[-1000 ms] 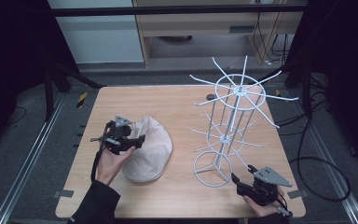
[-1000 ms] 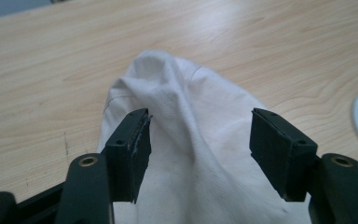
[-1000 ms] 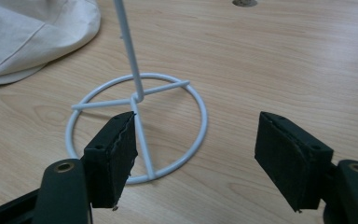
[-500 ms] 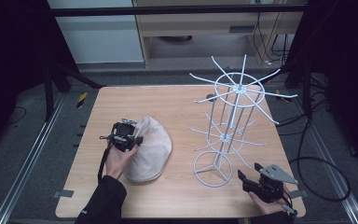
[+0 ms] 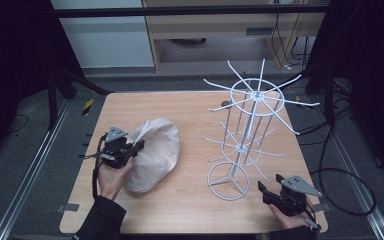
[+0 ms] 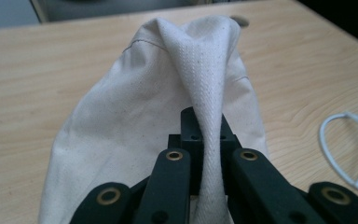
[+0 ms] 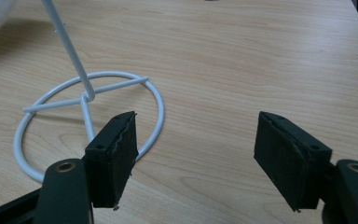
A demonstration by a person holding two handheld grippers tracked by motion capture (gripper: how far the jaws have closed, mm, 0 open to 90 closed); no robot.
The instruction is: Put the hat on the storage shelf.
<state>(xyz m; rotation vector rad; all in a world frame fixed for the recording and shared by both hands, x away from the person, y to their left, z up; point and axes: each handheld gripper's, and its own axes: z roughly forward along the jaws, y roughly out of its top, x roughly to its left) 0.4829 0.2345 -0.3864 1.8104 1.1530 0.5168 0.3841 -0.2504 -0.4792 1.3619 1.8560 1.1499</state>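
A cream cloth bag (image 5: 155,152) lies on the left half of the wooden table (image 5: 190,112). My left gripper (image 5: 132,148) is shut on a raised fold of the bag (image 6: 205,93), which runs up between its jaws in the left gripper view. A white wire rack (image 5: 250,125) with spoked arms stands on the right half, on a ring base (image 7: 88,100). My right gripper (image 5: 268,192) rests near the table's front right corner, just right of that ring base. Its jaws stand wide open with nothing between them (image 7: 196,154).
The table's front edge (image 5: 190,231) is close under both hands. Metal rails (image 5: 30,170) run along the floor on the left, and cables (image 5: 340,175) trail on the floor at the right. A cabinet (image 5: 220,30) stands beyond the far edge.
My left gripper has closed on the bag and pulled a fold up. My right gripper has shifted slightly right and stayed open.
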